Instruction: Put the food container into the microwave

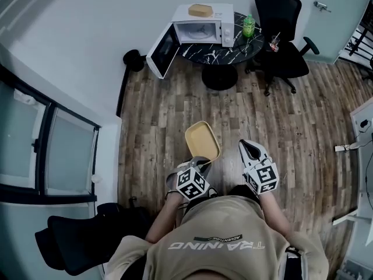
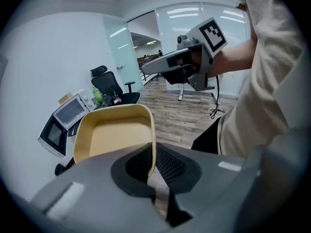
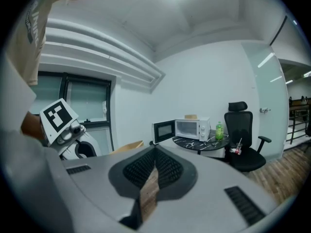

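Pale-yellow plastic food container point(image 1: 202, 140), shallow with rounded corners, is hanging in the air in front of the person, above the brown wood-plank floor point(image 1: 280, 115) and well apart from the white boxy microwave point(image 1: 205, 23). The left gripper point(image 1: 200, 160) is carrying it by one side wall. In the left gripper view the jaws are clamping that thin wall, one pad inside the hollow and one outside, so the food container point(image 2: 116, 135) is projecting forward past the tips with its hollow facing roughly upward. Gripping it at the near edge looks deliberate, since it is leaving the far end free to enter the oven first.

The right gripper point(image 1: 249, 147) is hovering just beside the left one, apart from the tray. Its jaws are sitting pressed almost together, with only a sliver of floor showing between the pads point(image 3: 165, 166) and nothing held there. My reading is that it is being kept empty as a spare, ready to steady the tray or handle the door.

The microwave's dark-windowed door point(image 1: 162, 50) is standing swung open to one side, so the cavity is facing the person and needs no opening. The oven is sitting on a round black marble-patterned table point(image 1: 227, 50), with a green plastic bottle point(image 1: 249, 25) beside it and a black office chair point(image 1: 282, 37) close by. A flat tan block point(image 1: 200, 10) is lying on the oven's top, clear of the opening.
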A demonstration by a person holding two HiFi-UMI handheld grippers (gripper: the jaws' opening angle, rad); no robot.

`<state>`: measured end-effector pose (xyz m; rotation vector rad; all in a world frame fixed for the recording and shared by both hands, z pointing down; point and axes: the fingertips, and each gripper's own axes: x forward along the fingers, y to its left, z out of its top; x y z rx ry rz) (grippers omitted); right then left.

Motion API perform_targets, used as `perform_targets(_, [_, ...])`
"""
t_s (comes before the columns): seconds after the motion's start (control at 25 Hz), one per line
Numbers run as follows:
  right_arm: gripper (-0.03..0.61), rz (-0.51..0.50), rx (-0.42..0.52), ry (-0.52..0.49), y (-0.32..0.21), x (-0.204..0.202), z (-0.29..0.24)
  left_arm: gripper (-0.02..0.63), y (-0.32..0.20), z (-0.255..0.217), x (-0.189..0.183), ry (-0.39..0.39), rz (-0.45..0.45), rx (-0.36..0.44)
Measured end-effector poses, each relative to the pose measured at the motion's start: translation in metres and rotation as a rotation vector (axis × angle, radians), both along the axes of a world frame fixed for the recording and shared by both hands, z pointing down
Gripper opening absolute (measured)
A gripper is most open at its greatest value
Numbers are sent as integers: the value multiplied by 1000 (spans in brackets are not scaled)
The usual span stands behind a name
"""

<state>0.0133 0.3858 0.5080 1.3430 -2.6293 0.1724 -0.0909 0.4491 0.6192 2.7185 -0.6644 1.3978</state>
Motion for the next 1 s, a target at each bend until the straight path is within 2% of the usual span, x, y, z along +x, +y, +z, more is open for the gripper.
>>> perform_targets(0.16, [10,12,9,13,-8,-7,-1,17,-7,11,-4,-1,27,-25])
perform_targets(0.4, [11,-12,-26,62,-35,-2,12,17,-41,12,5,-2,26,-27])
perform_targets(0.64, [10,-38,-45,19,-91,22,31,17,-87,20,31,-41,20,-55])
perform_targets(0.8, [9,-71,-2,-6,-143,36,22,17,-133,8,54,-80,31,-14])
perform_targets(1.0, [9,-121,0,-65,-190,45,17,17,-173,0,76,-105,24,-12])
